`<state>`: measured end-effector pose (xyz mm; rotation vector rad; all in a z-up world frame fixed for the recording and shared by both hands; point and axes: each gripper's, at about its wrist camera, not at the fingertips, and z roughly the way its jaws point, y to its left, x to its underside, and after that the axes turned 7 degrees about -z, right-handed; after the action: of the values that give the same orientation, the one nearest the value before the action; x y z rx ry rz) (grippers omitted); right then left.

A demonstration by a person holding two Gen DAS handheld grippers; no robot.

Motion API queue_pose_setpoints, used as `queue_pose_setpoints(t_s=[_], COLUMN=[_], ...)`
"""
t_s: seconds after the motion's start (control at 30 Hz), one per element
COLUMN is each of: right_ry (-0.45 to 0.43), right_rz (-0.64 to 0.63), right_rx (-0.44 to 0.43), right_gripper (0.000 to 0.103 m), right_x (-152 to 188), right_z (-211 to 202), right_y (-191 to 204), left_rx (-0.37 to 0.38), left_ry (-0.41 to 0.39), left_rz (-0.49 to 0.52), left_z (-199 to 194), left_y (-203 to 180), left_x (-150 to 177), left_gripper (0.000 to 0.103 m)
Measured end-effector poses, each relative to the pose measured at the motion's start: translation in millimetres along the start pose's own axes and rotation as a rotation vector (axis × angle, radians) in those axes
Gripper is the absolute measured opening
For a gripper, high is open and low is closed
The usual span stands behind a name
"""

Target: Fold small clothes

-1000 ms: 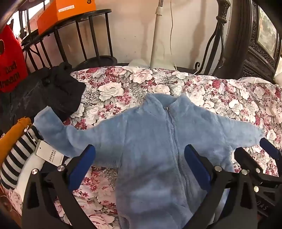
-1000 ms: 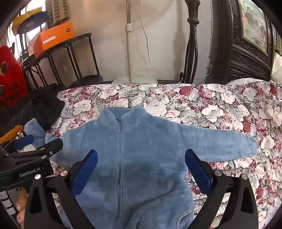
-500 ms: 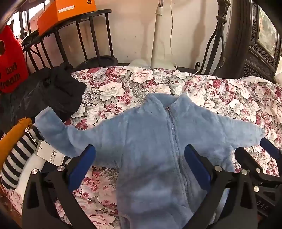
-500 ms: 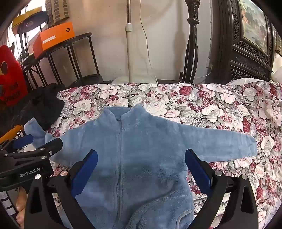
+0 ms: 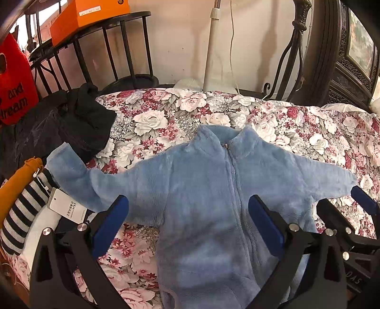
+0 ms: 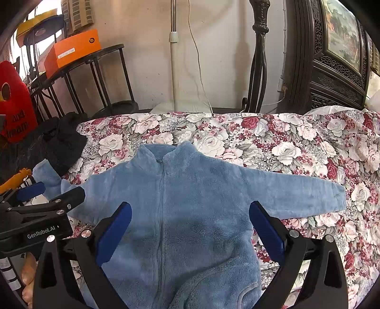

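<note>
A light blue fleece zip-up baby suit (image 5: 209, 190) lies face up on the floral bedspread (image 5: 166, 118), both sleeves spread out to the sides. It also shows in the right wrist view (image 6: 194, 204). My left gripper (image 5: 187, 218) is open and empty, hovering over the suit's left chest and sleeve base. My right gripper (image 6: 190, 223) is open and empty over the suit's middle. The right gripper's fingers show at the right edge of the left wrist view (image 5: 361, 202); the left gripper's body shows at the left of the right wrist view (image 6: 35, 214).
A black garment (image 5: 78, 123) lies at the bed's left, touching the left sleeve cuff. Striped and mustard clothes with a paper tag (image 5: 66, 206) are piled at the lower left. A black metal rack with an orange box (image 5: 87, 16), a white lamp pole (image 5: 213, 47) and a dark carved headboard (image 5: 344, 59) stand behind.
</note>
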<state>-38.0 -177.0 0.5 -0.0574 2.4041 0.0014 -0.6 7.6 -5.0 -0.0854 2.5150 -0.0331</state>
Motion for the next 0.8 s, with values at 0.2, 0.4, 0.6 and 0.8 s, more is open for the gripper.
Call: queue_pose_setpoints(t_s=[0.2, 0.4, 0.6, 0.8], right_ry=[0.0, 0.0, 0.0, 0.0], right_rz=[-0.001, 0.0, -0.001, -0.001], right_rx=[0.0, 0.001, 0.001, 0.001], right_gripper=[0.1, 0.1, 0.1, 0.1], right_x=[0.1, 0.3, 0.4, 0.4], right_z=[0.1, 0.1, -0.1, -0.4], right_y=[0.4, 0.6, 0.6, 0.7], left_rx=[0.0, -0.001, -0.002, -0.001], left_ry=[-0.001, 0.004, 0.005, 0.006], left_rz=[0.002, -0.001, 0.001, -0.001], left_z=[0.2, 1.7, 1.9, 2.3], left_y=[-0.1, 1.8, 1.8, 2.8], left_x=[-0.1, 1.5, 1.3, 2.2], left_gripper=[0.098, 0.098, 0.098, 0.098])
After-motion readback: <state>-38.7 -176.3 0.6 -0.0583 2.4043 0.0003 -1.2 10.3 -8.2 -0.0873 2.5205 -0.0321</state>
